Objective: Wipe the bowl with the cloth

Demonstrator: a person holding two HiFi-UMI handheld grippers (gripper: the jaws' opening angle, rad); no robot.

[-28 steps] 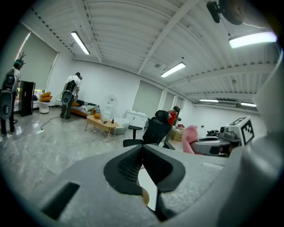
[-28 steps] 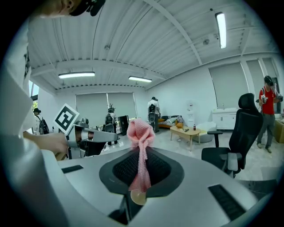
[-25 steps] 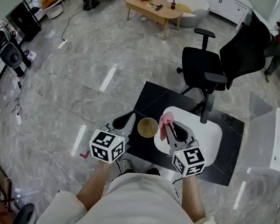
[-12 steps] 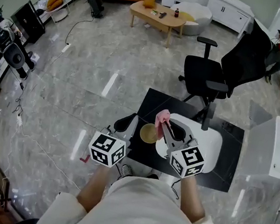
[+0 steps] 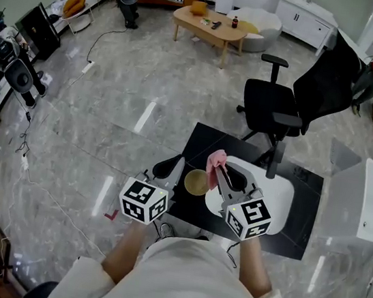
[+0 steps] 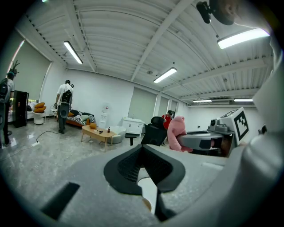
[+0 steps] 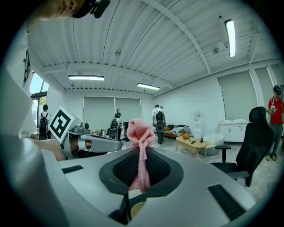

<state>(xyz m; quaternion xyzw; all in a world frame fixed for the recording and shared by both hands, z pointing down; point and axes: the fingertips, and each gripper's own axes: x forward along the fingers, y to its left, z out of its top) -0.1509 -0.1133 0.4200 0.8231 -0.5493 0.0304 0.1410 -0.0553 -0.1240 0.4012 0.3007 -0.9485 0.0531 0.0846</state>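
Right gripper view: right gripper (image 7: 141, 173) is seen pinched shut on the pink cloth (image 7: 141, 133), with a bunched tuft sticking up above the jaws. Left gripper (image 6: 143, 175) is pressed together, nothing between the jaws. Both grippers are held side by side over the black table (image 5: 205, 137). The tan bowl (image 5: 196, 181) is set upright on the table, between the two grippers in head view, just beside a white board (image 5: 280, 192). An office chair (image 5: 277, 89) is seen behind the table.
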